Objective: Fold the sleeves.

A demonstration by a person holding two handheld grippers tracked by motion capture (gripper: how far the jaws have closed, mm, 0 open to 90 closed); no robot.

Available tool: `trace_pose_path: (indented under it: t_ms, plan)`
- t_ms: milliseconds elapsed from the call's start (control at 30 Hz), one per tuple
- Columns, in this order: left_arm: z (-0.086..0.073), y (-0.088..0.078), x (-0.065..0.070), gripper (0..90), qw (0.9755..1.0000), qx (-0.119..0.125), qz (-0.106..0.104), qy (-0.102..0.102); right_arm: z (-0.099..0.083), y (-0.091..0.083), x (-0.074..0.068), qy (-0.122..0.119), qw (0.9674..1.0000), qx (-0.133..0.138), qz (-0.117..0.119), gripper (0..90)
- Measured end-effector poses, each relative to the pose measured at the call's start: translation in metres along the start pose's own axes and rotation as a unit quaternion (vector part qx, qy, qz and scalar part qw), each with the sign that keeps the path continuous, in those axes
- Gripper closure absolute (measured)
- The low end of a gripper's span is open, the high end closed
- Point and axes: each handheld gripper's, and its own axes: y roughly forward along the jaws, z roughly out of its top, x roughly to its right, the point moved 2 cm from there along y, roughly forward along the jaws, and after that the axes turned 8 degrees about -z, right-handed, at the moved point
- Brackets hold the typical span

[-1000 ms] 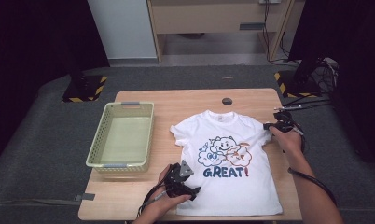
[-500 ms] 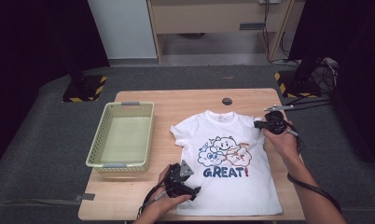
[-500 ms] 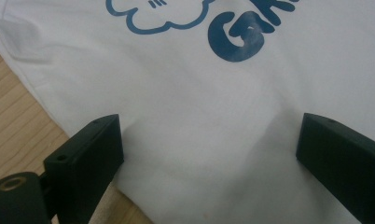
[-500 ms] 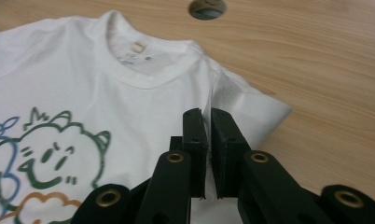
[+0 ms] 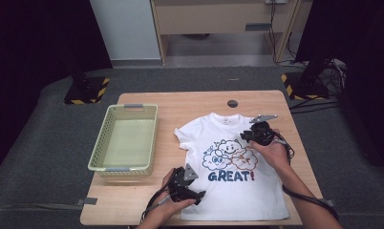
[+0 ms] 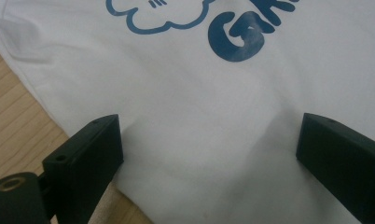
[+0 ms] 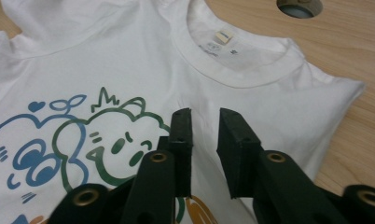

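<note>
1. While my left gripper (image 5: 192, 193) sits parked at the shirt's lower-left hem, jaws spread wide and astride the cloth w/o pinching it, my right gripper (image 5: 250, 136) has slid inward from the table's right edge over the last sec.
2. Right jaws have just been opening; now a narrow gap, nothing between them. They hover over the white t-shirt (image 5: 238, 171) just below the collar (image 7: 232, 70).
3. The sleeve on that side looks tucked in vs. a sec ago, when it lay spread toward the table edge. My guess: one fold done, and next a new hold near the neck.
4. T-shirt lies flat, print up ("GREAT!" (image 5: 230, 176)), on the right half of the wooden table (image 5: 190, 102).
5. Pale green basket (image 5: 125, 143) stands left of the shirt, apart from it, looks empty.
6. Round grommet hole (image 5: 233, 103) sits beyond the collar.
7. Farther off: grey floor, black/yellow striped bases at both sides, a wooden cabinet at the back.
</note>
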Motion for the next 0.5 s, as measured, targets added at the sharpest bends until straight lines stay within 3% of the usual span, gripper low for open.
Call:
trace_pose_path:
  t_ms: [233, 500]
  plan:
    - [0.0, 0.0, 0.0, 6.7, 1.0, -0.001, -0.001, 0.0, 0.004, -0.01, 0.003, -0.004, 1.0, 0.003, -0.008, 55.3]
    - [0.0, -0.001, 0.0, 6.5, 1.0, -0.002, 0.0, -0.002, -0.02, -0.014, -0.003, 0.0, 0.9999, -0.006, -0.011, 34.2]
